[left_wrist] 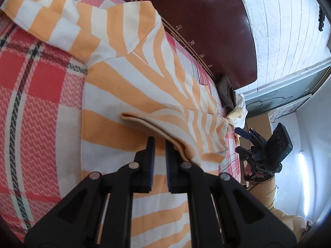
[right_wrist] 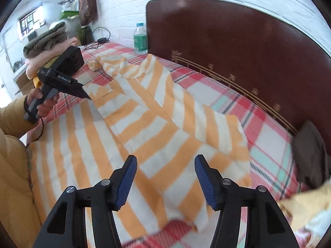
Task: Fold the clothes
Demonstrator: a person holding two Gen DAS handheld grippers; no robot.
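A: Where's the orange-and-white striped garment (right_wrist: 144, 119)?
B: Spread on the red plaid bedspread (left_wrist: 31, 95), by the dark glossy wooden headboard (right_wrist: 238, 47) and white brick wall (left_wrist: 279, 26).
A: Fingers?
B: The left gripper (left_wrist: 159, 142) seems pinched on a fold; the right gripper (right_wrist: 165, 165) gapes empty.

- Left gripper (left_wrist: 158, 144): black plastic linkage arms, silver round screws at the pivots, ribbed blue pads.
- Right gripper (right_wrist: 165, 165): same black frame, silver screws, ridged blue pads.
- Black handle with white lettering and a thin black cable.
- Mustard-yellow padded sleeve (right_wrist: 12, 113).
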